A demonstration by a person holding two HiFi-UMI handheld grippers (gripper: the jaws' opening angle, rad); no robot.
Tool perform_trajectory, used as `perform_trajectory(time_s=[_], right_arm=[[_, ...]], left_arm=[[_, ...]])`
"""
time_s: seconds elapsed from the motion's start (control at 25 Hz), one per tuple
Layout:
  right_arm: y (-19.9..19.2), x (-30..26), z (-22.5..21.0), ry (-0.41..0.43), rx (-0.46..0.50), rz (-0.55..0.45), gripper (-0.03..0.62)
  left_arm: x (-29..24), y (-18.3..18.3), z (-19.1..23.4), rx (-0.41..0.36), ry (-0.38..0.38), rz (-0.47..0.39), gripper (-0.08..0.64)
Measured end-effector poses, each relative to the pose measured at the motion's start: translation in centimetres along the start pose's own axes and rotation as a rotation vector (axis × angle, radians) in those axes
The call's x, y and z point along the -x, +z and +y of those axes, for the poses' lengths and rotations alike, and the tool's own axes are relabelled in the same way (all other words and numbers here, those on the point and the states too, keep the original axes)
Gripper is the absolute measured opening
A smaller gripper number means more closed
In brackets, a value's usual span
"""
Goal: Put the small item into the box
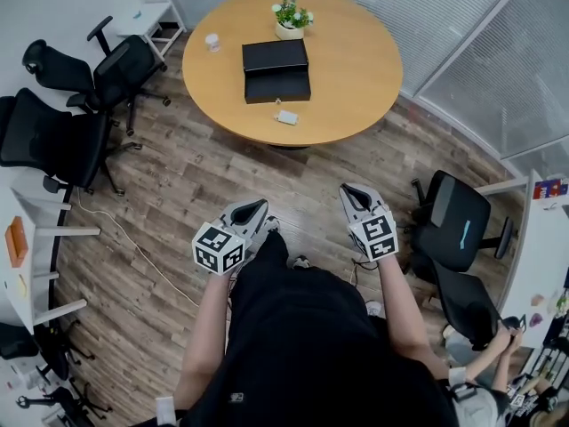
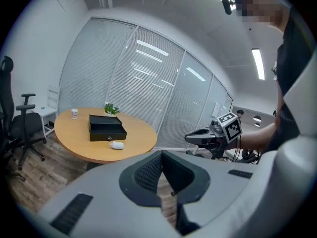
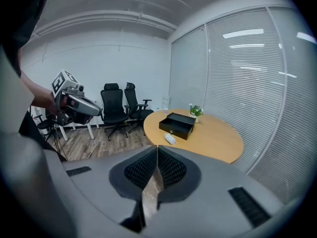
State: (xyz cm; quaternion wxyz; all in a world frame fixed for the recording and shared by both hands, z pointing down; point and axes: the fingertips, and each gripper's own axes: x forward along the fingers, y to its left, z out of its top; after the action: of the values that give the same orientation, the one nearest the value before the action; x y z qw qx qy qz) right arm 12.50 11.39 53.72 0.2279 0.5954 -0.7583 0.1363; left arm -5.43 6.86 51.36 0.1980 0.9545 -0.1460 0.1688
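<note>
– Black box (image 1: 276, 70), seemingly open, sits at the middle of the round wooden tabletop (image 1: 356, 69). The small item (image 1: 286, 117), white, lies just in front of the box near the tabletop's edge, not touching it.
– And the two grippers?
– Left gripper (image 1: 252, 212) and right gripper (image 1: 354, 199): each pair of jaws is pressed together with nothing between them. Both are held over the plank floor, well short of the tabletop.
– Which step is this, then?
– The approach, by my judgement; the item is not yet picked up. The next move calls for reaching the tabletop, parting one pair of jaws, and setting them around the item.
</note>
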Motion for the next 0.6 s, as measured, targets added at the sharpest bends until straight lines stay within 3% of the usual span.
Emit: perform_trajectory(time_s=[0.6], right_arm=[[2.7, -7.8, -1.7, -0.013, 0.021, 0.069, 0.006]], left_arm=[[-4.2, 3.5, 8.7, -0.014, -0.078, 0.052, 0.006]])
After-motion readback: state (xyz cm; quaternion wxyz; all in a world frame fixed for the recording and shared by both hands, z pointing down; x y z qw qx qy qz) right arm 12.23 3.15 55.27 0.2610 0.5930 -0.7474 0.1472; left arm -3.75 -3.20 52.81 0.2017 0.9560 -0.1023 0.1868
